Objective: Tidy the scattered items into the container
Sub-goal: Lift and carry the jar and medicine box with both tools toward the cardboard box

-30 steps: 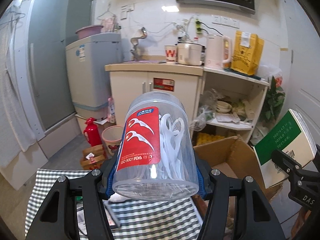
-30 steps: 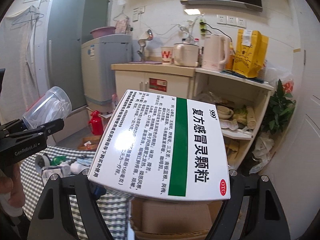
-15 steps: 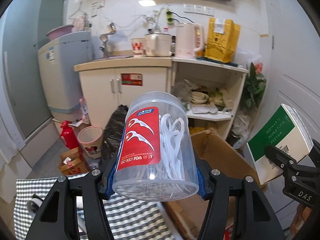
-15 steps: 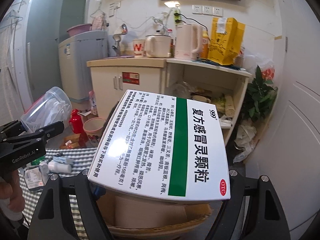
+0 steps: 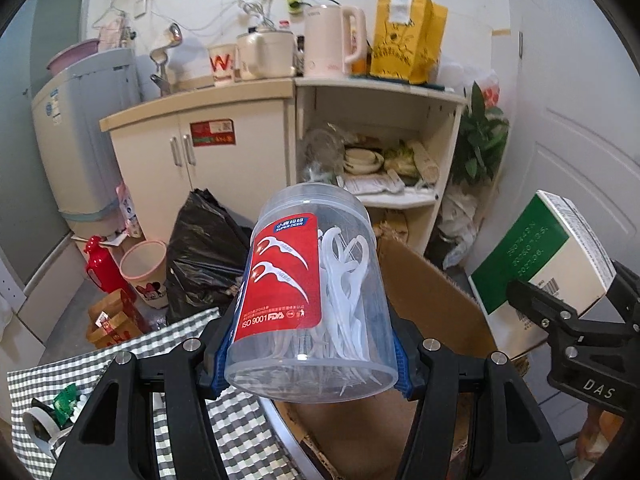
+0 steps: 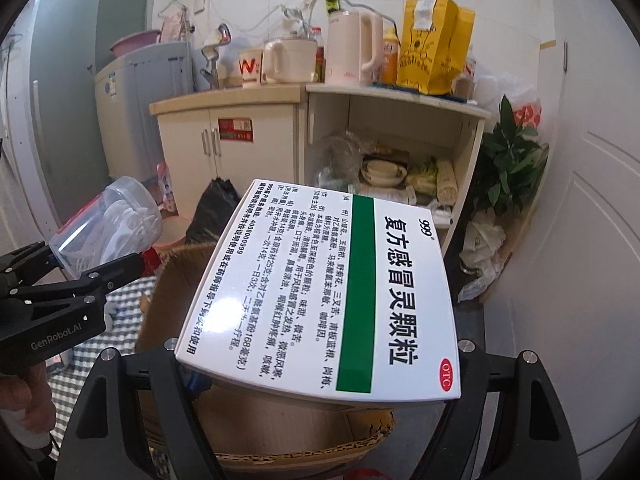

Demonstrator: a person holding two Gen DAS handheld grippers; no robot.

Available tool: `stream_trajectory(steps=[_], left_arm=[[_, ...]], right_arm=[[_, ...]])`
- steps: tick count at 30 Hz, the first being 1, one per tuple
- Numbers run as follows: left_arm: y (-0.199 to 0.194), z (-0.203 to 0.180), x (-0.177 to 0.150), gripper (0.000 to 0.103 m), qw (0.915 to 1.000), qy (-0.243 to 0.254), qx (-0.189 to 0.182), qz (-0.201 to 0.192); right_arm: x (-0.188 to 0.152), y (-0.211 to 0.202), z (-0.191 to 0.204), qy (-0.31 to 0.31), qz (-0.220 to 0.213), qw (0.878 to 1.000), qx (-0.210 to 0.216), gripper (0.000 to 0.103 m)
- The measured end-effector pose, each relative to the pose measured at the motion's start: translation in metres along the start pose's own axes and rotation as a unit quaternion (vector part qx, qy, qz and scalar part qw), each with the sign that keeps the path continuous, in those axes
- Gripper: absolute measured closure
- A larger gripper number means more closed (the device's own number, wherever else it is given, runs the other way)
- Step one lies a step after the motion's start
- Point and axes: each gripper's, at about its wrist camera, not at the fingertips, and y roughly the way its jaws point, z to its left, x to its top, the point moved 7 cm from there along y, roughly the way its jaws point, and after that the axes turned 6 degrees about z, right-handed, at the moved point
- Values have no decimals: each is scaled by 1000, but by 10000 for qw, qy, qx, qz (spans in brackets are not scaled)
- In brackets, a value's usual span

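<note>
The open brown cardboard box point(image 5: 432, 304) gapes beside the checked-cloth worktop point(image 5: 240, 432), its raised flap standing between the two laden tools; a black rubbish bag point(image 5: 200, 256) crowds the floor beyond.

A clear floss-pick jar point(image 5: 312, 300) with a red label is held tilted, clamped near its base. A white medicine box point(image 6: 324, 300) with a green stripe is held above the open cardboard box point(image 6: 280, 432).
</note>
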Motion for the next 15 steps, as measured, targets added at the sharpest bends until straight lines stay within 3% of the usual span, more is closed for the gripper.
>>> stream_trajectory(steps=[9,15], left_arm=[[44,-21,-13,41,9969,427,-369,553],[65,-32,-25,41,9933,780,-301,802]], right_arm=[[-19,38,4,-216,523,9984,67,23],[-30,54,8,-306,769,9965,133,23]])
